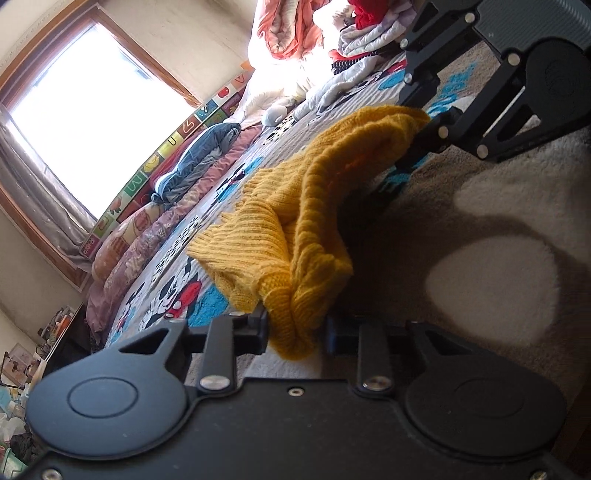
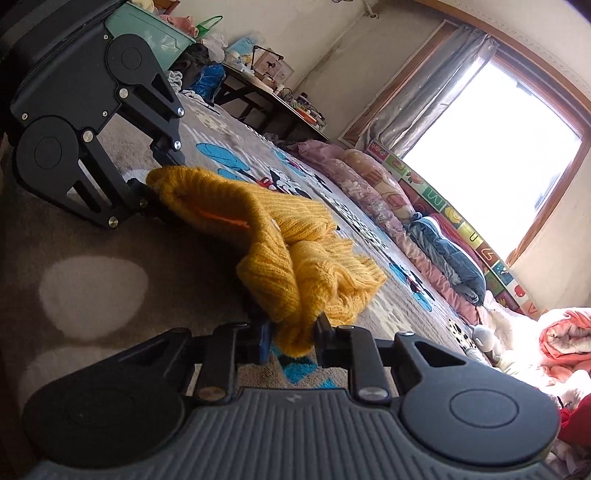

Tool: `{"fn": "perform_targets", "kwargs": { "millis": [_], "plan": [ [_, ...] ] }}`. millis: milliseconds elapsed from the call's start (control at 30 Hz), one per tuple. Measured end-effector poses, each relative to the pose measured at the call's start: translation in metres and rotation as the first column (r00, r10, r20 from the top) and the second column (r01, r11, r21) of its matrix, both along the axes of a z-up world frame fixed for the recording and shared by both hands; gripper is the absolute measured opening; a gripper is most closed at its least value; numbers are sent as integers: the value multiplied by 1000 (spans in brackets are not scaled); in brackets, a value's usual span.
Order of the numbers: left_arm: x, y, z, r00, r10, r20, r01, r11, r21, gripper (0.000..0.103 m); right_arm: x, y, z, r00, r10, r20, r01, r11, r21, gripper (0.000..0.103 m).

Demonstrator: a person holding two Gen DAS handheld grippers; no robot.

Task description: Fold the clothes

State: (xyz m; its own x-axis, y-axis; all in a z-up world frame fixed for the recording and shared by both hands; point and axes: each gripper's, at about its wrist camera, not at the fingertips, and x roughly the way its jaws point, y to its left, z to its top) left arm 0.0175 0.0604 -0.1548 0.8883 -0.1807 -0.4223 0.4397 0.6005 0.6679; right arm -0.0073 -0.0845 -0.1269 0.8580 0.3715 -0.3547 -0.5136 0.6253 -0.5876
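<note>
A mustard-yellow knitted sweater (image 1: 295,206) lies bunched on a bed covered by a cartoon-print blanket (image 1: 173,291). My left gripper (image 1: 297,330) is shut on one end of the knit, with cloth filling the gap between its fingers. The right gripper (image 1: 413,142) reaches in from the upper right and pinches the far end. In the right wrist view my right gripper (image 2: 291,338) is shut on a thick fold of the sweater (image 2: 273,243). Opposite it, the left gripper (image 2: 147,188) holds the other end. The garment sags between the two grippers.
A row of pillows (image 1: 122,243) and a blue folded garment (image 1: 199,162) line the bed's window side. A heap of bedding and clothes (image 1: 295,33) lies at one end of the bed. Beyond the other end stands a cluttered desk (image 2: 273,92).
</note>
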Motion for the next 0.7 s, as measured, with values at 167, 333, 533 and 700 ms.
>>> {"fn": "perform_targets", "kwargs": {
  "millis": [167, 333, 533, 700],
  "plan": [
    [-38, 12, 32, 998, -39, -52, 38, 999, -16, 26, -33, -13, 33, 996, 86, -8, -86, 996, 37, 24],
    [-55, 30, 79, 999, -45, -15, 41, 976, -213, 27, -51, -30, 62, 995, 97, 5, -96, 986, 137, 24],
    [-31, 45, 101, 1000, -21, 4, 20, 877, -481, 28, -22, -51, 90, 999, 46, -26, -32, 920, 391, 25],
    [11, 60, 105, 998, -24, -55, -18, 756, -654, 27, 25, -62, 91, 994, 31, -104, 29, 847, 530, 25]
  ]
}}
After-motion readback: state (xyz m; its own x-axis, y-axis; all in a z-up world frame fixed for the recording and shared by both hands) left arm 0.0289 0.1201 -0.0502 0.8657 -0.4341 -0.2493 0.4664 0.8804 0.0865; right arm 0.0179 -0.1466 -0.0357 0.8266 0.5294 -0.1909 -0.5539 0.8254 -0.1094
